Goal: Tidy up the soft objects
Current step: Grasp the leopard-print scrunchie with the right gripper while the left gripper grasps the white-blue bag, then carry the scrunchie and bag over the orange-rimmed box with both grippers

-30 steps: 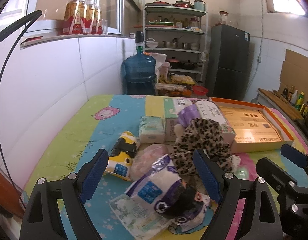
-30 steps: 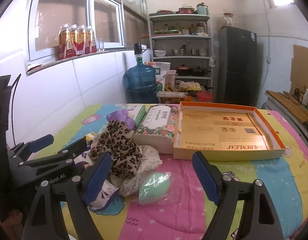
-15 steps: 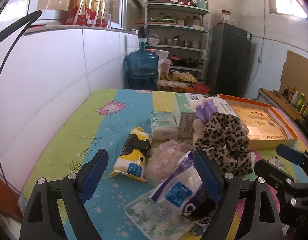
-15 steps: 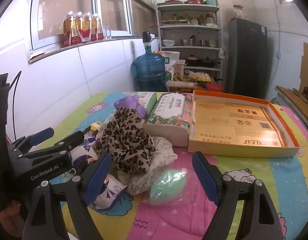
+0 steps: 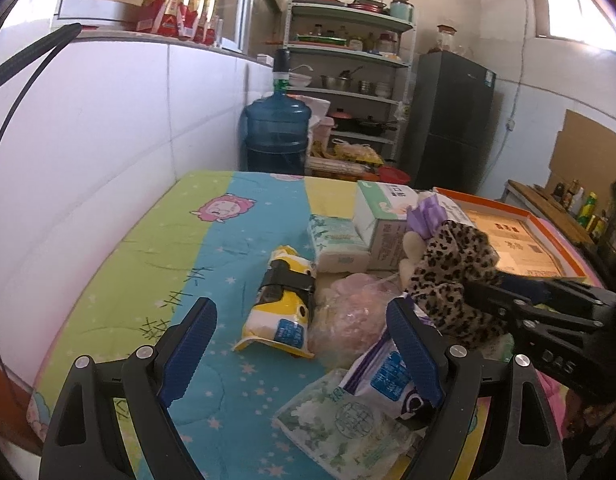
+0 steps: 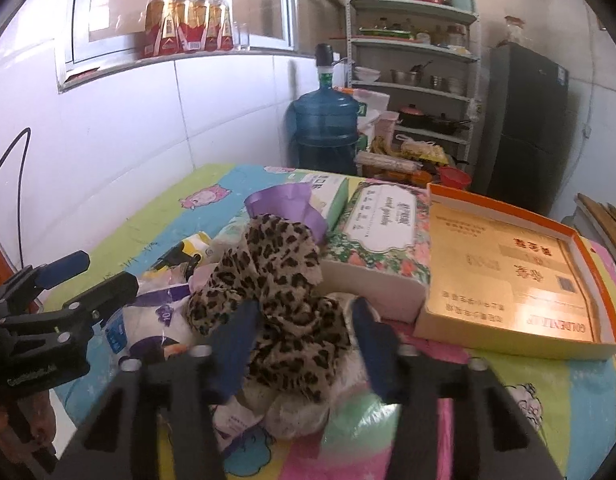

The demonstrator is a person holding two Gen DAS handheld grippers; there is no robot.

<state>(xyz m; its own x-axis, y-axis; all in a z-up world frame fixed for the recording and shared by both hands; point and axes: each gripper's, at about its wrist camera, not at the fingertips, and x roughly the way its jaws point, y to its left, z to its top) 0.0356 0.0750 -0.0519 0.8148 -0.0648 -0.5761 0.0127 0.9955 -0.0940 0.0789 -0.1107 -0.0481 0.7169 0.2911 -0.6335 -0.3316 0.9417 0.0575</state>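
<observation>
Right gripper (image 6: 304,344) closing around leopard cloth (image 6: 276,280), tissue box (image 6: 379,240) beside

Bright daylight from the big glass window (image 6: 180,12) on the left wall and a small high window (image 5: 575,12) at top right, washed out white with glare. Round fisheye bend everywhere, with dark corners and curved white tiled walls (image 5: 108,128). Blurry and smeared on the near black right gripper with blue pads (image 6: 304,344), closing around the soft leopard-print cloth (image 6: 280,280); soft shadows only.
</observation>
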